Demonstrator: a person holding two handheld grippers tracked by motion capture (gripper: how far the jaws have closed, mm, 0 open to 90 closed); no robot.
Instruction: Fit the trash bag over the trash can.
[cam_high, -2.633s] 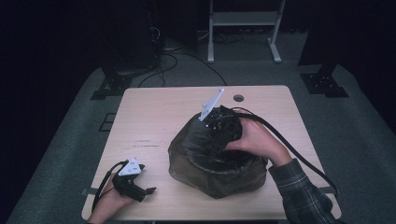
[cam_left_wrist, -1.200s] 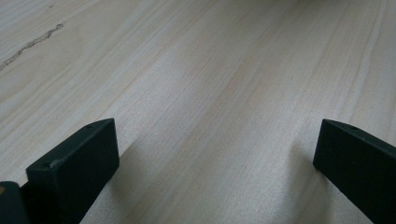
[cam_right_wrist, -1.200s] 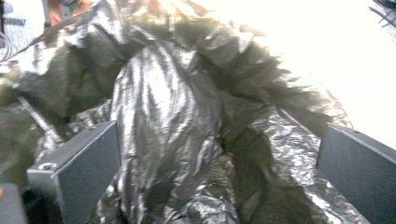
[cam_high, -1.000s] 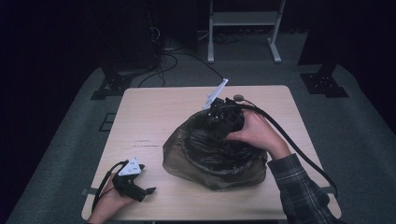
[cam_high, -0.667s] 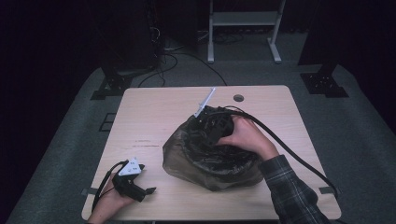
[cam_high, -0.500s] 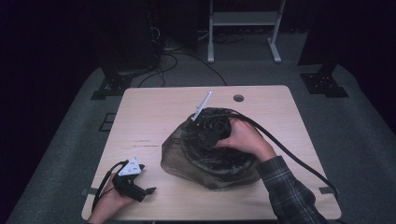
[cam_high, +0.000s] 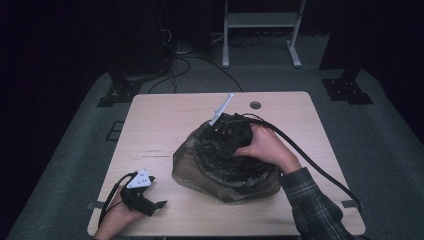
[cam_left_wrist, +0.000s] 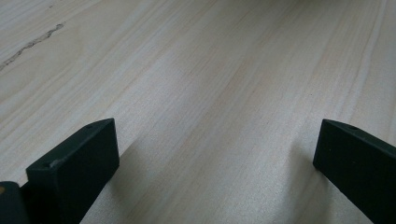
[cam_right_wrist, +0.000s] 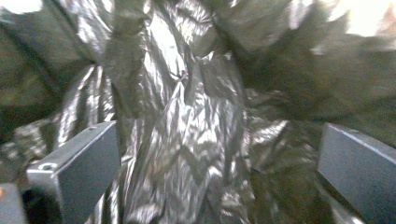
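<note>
A dark, crinkled plastic bag (cam_high: 225, 170) lies bunched on the middle of the wooden table (cam_high: 170, 125). The person's right hand holds my right gripper (cam_high: 226, 137) at the bag's top, far side, pointing down into it. In the right gripper view its jaws stand wide apart with shiny bag film (cam_right_wrist: 187, 130) between and beyond them, nothing clamped. My left gripper (cam_high: 150, 204) rests at the table's near left corner in the person's left hand. The left gripper view shows its jaws spread over bare wood (cam_left_wrist: 210, 93).
A thick black cable (cam_high: 320, 167) trails from the right gripper over the table's right side. A small round grommet (cam_high: 255, 105) sits near the far edge. Beyond the table stand a white rack's legs (cam_high: 260, 30) and dark stands on grey carpet.
The right hand and gripper shifted leftward and down onto the bag's top, and the bag was pressed and reshaped. The left gripper stayed still.
</note>
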